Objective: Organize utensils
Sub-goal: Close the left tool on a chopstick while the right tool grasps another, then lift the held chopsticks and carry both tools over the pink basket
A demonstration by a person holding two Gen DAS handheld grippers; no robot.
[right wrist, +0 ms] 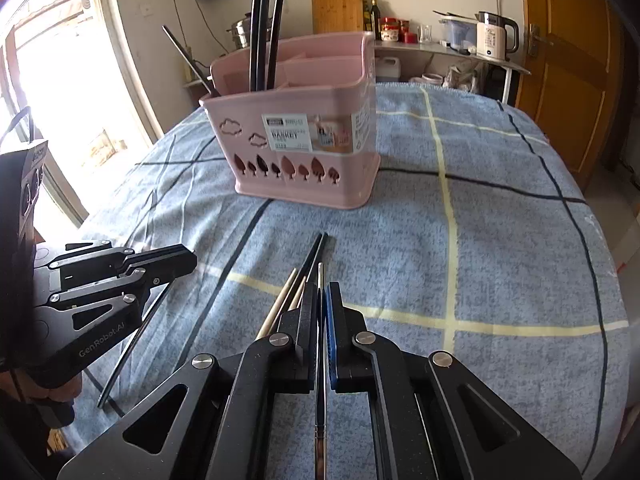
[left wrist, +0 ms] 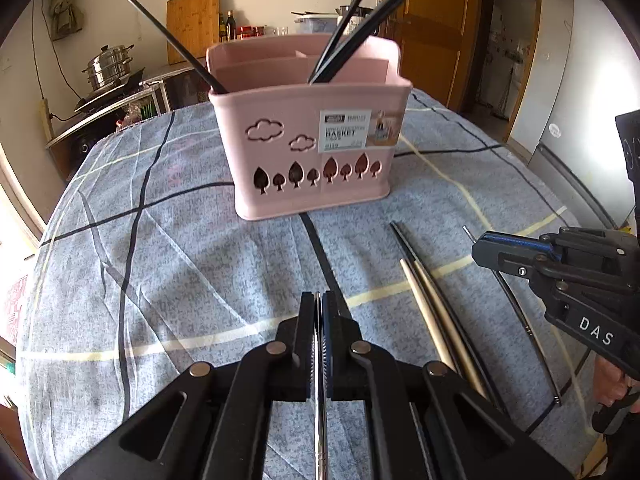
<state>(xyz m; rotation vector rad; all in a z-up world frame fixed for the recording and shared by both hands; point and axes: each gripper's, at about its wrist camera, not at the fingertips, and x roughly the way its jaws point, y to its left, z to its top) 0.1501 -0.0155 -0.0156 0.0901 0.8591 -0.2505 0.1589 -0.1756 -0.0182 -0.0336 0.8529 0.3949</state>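
Observation:
A pink utensil basket (left wrist: 312, 152) (right wrist: 304, 148) stands on the checked cloth, with several black chopsticks (left wrist: 352, 28) (right wrist: 262, 28) leaning out of its compartments. My left gripper (left wrist: 318, 296) (right wrist: 192, 258) is shut on a thin metal chopstick (left wrist: 320, 432) that runs back between its fingers. To its right, my right gripper (left wrist: 478, 250) (right wrist: 322, 286) is shut on another metal chopstick (right wrist: 320, 276), whose tip pokes out in front. Between the two grippers, a beige chopstick pair (left wrist: 424, 304) (right wrist: 280, 304) and a black chopstick pair (left wrist: 404, 240) (right wrist: 316, 252) lie loose on the cloth.
The blue-grey cloth (left wrist: 180, 240) covers the table, whose edge curves off at both sides. Behind it are a stove with a steel pot (left wrist: 108, 66), a cutting board (right wrist: 336, 4), bottles, a kettle (right wrist: 494, 36) on a shelf, and a wooden door (right wrist: 568, 72).

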